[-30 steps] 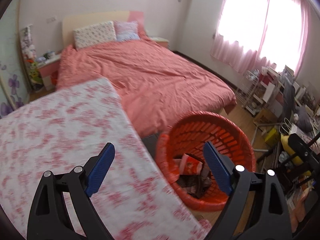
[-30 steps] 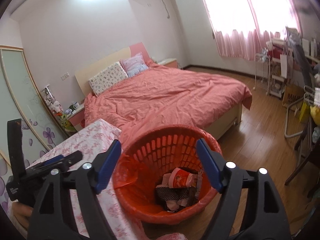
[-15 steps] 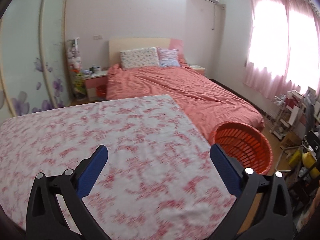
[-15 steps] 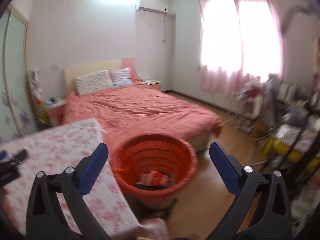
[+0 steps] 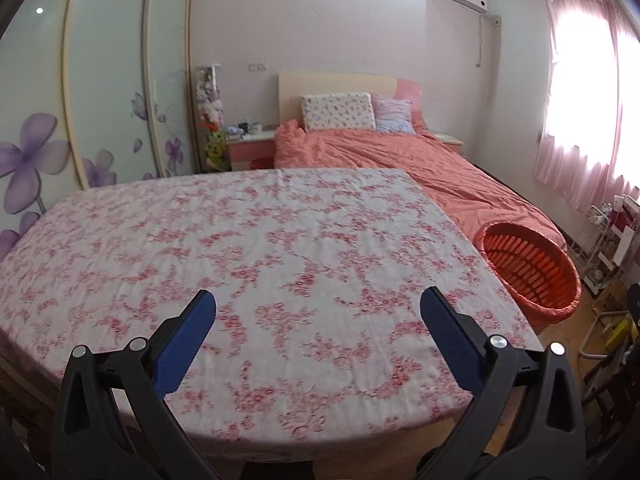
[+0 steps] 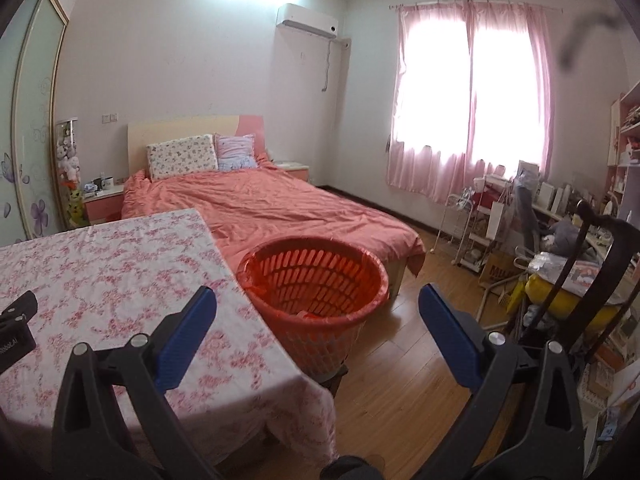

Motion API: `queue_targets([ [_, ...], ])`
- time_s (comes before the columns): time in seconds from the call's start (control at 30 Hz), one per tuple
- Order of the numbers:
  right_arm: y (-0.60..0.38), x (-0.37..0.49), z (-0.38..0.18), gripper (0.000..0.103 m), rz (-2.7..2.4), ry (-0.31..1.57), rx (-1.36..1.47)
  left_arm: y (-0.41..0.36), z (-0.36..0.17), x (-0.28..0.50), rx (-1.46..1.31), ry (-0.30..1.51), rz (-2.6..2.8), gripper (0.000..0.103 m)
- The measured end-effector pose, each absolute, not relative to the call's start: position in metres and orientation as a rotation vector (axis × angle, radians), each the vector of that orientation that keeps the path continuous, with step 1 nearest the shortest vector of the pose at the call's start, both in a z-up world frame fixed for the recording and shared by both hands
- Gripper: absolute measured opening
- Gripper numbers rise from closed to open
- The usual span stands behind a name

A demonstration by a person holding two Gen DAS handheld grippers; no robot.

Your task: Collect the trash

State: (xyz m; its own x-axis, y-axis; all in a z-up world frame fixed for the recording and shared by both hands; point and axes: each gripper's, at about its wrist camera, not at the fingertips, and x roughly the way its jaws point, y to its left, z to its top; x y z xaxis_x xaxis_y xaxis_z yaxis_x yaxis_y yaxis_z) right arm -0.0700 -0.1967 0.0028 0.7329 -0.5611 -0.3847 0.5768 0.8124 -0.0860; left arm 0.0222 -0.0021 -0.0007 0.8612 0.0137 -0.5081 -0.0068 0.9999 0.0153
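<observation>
An orange slotted basket (image 6: 316,276) stands on the floor by the table's right side, with a scrap of red wrapper (image 6: 308,314) showing inside. The same basket (image 5: 528,268) sits at the right in the left wrist view. My left gripper (image 5: 318,312) is open over the floral tablecloth (image 5: 260,248), nothing between its blue pads. My right gripper (image 6: 318,312) is open too, nothing held, pointing over the table's corner toward the basket. No trash shows on the table.
A bed with a salmon cover (image 6: 280,208) lies behind the table and basket. Cluttered shelves and a dark chair (image 6: 600,272) fill the right side. Part of the other black gripper (image 6: 16,328) shows at the left edge. Wood floor (image 6: 400,380) lies beyond the basket.
Both grippers pulled back from over the basket and swung left, so the table now fills the left view. Both sets of jaws opened wider.
</observation>
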Motion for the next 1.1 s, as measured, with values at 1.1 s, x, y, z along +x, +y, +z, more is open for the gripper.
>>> queue_targets([
  [1.1, -0.196, -0.059, -0.014, 0.099, -0.598, 0.564, 0.116, -0.009, -0.003, -0.003, 0.072, 0.518, 0.081, 0.101],
])
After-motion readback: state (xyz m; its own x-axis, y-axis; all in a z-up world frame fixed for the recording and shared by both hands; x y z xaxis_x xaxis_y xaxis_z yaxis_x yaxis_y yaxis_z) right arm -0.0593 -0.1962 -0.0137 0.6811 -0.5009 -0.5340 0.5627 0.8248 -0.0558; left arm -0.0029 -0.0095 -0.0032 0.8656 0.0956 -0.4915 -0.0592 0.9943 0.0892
